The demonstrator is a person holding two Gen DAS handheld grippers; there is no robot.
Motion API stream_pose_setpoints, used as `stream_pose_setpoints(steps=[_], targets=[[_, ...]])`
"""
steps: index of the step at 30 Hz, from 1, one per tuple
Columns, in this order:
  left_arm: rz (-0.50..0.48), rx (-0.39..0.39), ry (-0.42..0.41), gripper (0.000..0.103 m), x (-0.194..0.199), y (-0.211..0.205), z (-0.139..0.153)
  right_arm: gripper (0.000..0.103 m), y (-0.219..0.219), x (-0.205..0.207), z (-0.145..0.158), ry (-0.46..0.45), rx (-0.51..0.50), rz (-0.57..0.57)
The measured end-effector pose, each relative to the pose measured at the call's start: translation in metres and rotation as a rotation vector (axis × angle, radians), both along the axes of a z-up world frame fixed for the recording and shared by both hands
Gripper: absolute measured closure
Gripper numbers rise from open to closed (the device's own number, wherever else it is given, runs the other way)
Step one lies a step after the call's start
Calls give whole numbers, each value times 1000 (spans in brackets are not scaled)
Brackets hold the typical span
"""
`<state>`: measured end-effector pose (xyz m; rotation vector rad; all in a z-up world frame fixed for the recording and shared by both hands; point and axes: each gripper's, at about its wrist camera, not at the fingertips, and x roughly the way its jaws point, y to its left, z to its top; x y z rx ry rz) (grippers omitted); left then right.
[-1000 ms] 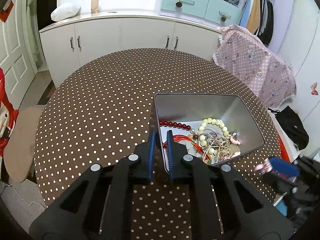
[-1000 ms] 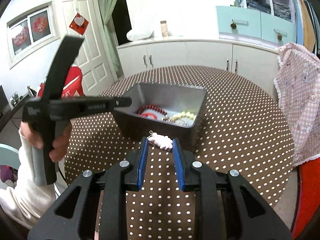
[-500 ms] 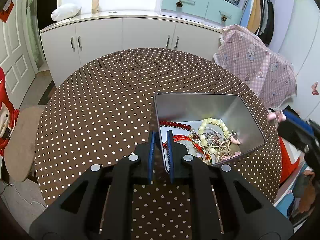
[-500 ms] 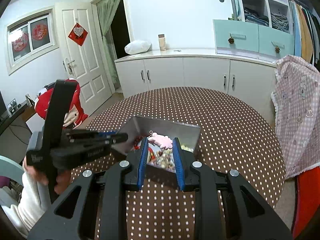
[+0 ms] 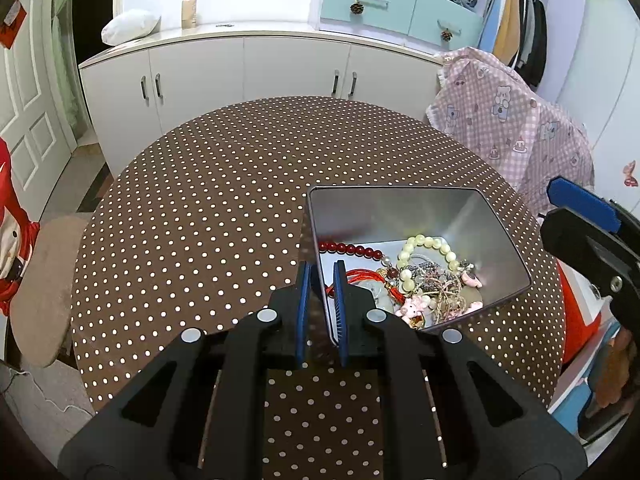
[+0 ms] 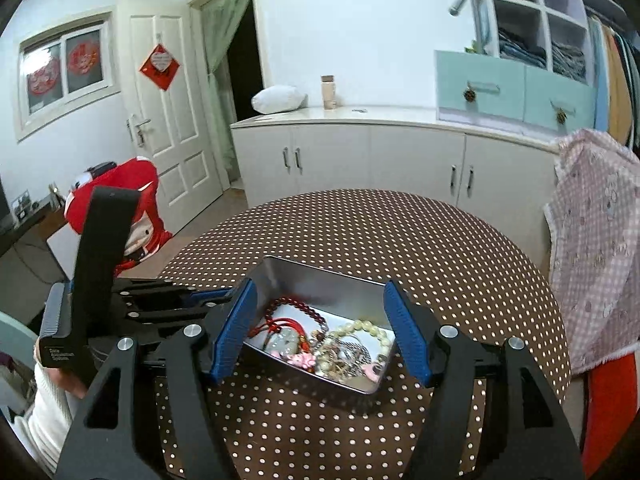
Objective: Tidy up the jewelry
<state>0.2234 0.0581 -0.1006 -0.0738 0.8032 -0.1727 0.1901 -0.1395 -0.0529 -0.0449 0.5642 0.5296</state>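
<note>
A silver metal box (image 5: 404, 210) (image 6: 320, 282) sits on the round polka-dot table (image 5: 208, 208) (image 6: 420, 248). It holds a red bead bracelet (image 5: 350, 249), a pale pearl bracelet (image 5: 426, 242), a red cord, chains and a small pink charm (image 5: 414, 306) (image 6: 302, 360). My left gripper (image 5: 320, 276) is shut on the box's near-left wall. My right gripper (image 6: 320, 320) is open and empty, held above the box; one of its fingers (image 5: 580, 204) shows at the right edge of the left wrist view.
White cabinets (image 5: 248, 68) stand behind the table. A pink checked cloth (image 5: 508, 136) hangs at the right. A round stool (image 5: 44, 280) stands at the left. A red bag (image 6: 120, 200) and a door are at the left in the right wrist view.
My right gripper carried the pink charm up over the box, opened and let it drop in. The left gripper has stayed shut on the box wall.
</note>
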Motion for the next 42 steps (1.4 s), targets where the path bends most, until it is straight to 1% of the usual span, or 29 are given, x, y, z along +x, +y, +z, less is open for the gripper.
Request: stream_pose_setpoints(steps=[4, 11, 16, 19, 20, 21, 22, 23, 24, 26, 31, 35, 38, 42], targets=[[0, 0, 0, 91, 0, 0, 0, 40, -7, 2, -6, 26, 5, -24], [-1, 12, -10, 91, 0, -2, 0, 40, -15, 2, -16, 53, 3, -22], [3, 47, -34, 90, -4, -5, 1, 40, -20, -3, -18, 60, 6, -27], [5, 78, -51, 90, -8, -8, 3, 36, -23, -7, -17, 55, 9, -39], [4, 83, -54, 85, -9, -8, 4, 35, -25, -8, -16, 54, 12, -42], [2, 86, -59, 75, -11, -8, 5, 35, -26, -10, -16, 53, 15, -43], [1, 85, -66, 37, -12, -8, 6, 34, -27, -12, -15, 51, 18, -46], [5, 71, -91, 24, -16, -7, 9, 33, -28, -13, -15, 50, 18, -49], [9, 58, -119, 24, -20, -7, 11, 32, -28, -14, -15, 47, 17, -50], [-2, 57, -144, 24, -26, -7, 16, 32, -29, -19, -14, 44, 19, -55], [9, 74, -148, 24, -33, -9, 17, 30, -31, -27, -12, 39, 28, -63], [11, 93, -174, 24, -45, -15, 18, 26, -31, -38, -11, 32, 31, -73], [15, 76, -175, 24, -54, -18, 18, 24, -32, -47, -10, 26, 32, -80], [26, 103, -197, 23, -68, -25, 20, 19, -32, -61, -10, 14, 32, -88]])
